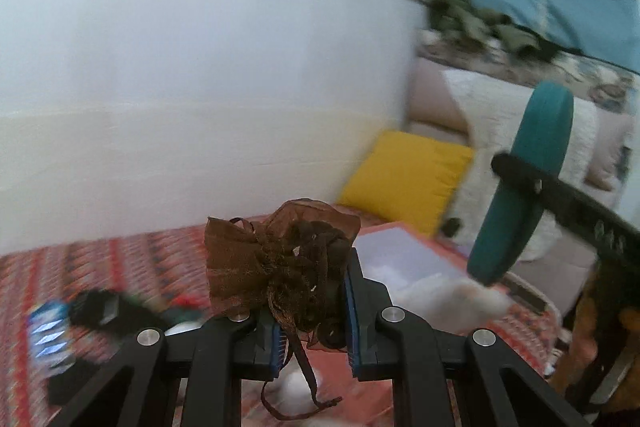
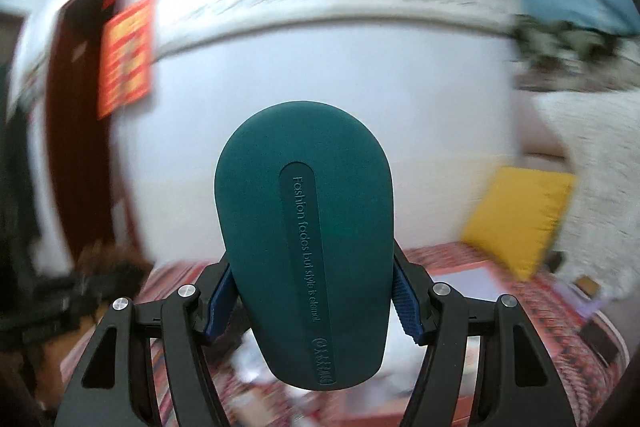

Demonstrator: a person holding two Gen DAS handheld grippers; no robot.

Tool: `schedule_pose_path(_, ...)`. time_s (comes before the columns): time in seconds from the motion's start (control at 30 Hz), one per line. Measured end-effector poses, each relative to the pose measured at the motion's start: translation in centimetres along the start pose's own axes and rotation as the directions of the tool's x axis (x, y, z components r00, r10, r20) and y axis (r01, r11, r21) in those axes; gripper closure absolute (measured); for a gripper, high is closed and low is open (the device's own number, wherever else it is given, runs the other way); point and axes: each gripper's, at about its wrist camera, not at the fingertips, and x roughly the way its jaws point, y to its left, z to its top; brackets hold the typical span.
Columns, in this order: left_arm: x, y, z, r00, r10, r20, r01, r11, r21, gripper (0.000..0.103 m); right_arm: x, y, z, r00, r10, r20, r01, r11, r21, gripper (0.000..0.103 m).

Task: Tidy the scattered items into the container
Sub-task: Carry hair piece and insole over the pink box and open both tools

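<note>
Left wrist view: we've got the left gripper clamped narrow on a brown organza drawstring pouch, ribbon tails dangling below the pads. Right wrist view: right gripper holds a teal oval case w/ embossed "Fashion fades but style is eternal" text, blue pads pressed on both sides, case sticking up and fwd. Same case shows at right in the left view too.

Both items are in the air, above the red patterned cloth. Frames are motion-blurred, so we read this as the carry step, both hands mid-transfer.

Container looks like the pale shallow bin just beyond the pouch, near the yellow cushion; can't confirm edges thru blur. More clutter left on the cloth at lower left.

Next: bring both over the bin, lower, release one at a time. Pouch ribbon may snag on pads, so we open wide.
</note>
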Motion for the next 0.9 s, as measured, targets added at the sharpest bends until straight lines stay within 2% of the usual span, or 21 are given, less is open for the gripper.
schedule_pose_path(0.07, 3.5, -2.0, 1.4, 0.998, -0.046, -0.031, 0.047, 0.998, 0.035, 0.086, 0.1, -3.8, 1.5, 0.995, -0.092, 0.027, 0.09, 0.994, 0.06, 0.034)
schedule_pose_path(0.13, 7.3, -4.1, 2.3, 0.995, -0.065, -0.072, 0.071, 0.995, 0.072, 0.085, 0.9, -6.7, 2.5, 0.988, -0.151, 0.0, 0.15, 0.982, 0.115, 0.034)
schedule_pose_path(0.27, 13.9, -6.4, 2.5, 0.981, -0.104, -0.165, 0.118, 0.99, 0.076, 0.08, 4.7, -11.5, 2.0, 0.982, -0.175, -0.071, 0.186, 0.958, 0.217, 0.034)
schedule_pose_path(0.33, 16.7, -6.6, 2.3, 0.972, -0.113, -0.209, 0.126, 0.991, 0.051, 0.059, 7.0, -13.6, 0.8, 0.982, -0.159, -0.101, 0.179, 0.953, 0.246, 0.034)
schedule_pose_path(0.37, 17.8, -6.6, 2.1, 0.969, -0.107, -0.222, 0.118, 0.992, 0.037, 0.038, 8.5, -14.4, 0.2, 0.984, -0.142, -0.109, 0.166, 0.953, 0.254, 0.033)
schedule_pose_path(0.4, 18.6, -6.5, 1.9, 0.968, -0.1, -0.23, 0.109, 0.994, 0.027, 0.029, 10.0, -15.0, -0.4, 0.984, -0.13, -0.121, 0.158, 0.954, 0.254, 0.031)
schedule_pose_path(0.43, 19.3, -6.4, 1.7, 0.966, -0.093, -0.24, 0.101, 0.995, 0.019, 0.029, 11.6, -15.8, -1.1, 0.982, -0.126, -0.143, 0.159, 0.955, 0.25, 0.027)
schedule_pose_path(0.47, 19.6, -6.4, 1.5, 0.964, -0.087, -0.25, 0.094, 0.995, 0.019, 0.029, 12.9, -16.6, -1.8, 0.978, -0.126, -0.164, 0.165, 0.955, 0.248, 0.011)
schedule_pose_path(0.5, 19.9, -6.3, 1.2, 0.963, -0.08, -0.259, 0.089, 0.996, 0.021, 0.029, 13.7, -17.3, -2.3, 0.973, -0.134, -0.186, 0.178, 0.952, 0.25, 0.003)
schedule_pose_path(0.67, 18.6, -5.1, -0.6, 0.962, -0.028, -0.273, 0.037, 0.999, 0.028, 0.029, 14.6, -20.0, -2.8, 0.954, -0.123, -0.274, 0.198, 0.943, 0.269, 0.003)
schedule_pose_path(0.83, 15.3, -2.6, -1.9, 0.964, 0.008, -0.264, -0.01, 1.0, -0.008, 0.029, 11.7, -18.5, -2.0, 0.925, -0.136, -0.355, 0.194, 0.972, 0.133, 0.006)
schedule_pose_path(0.9, 13.1, -0.8, -2.9, 0.967, 0.026, -0.255, -0.037, 0.999, -0.038, 0.029, 10.9, -16.9, -2.4, 0.913, -0.135, -0.386, 0.167, 0.985, 0.051, 0.019)
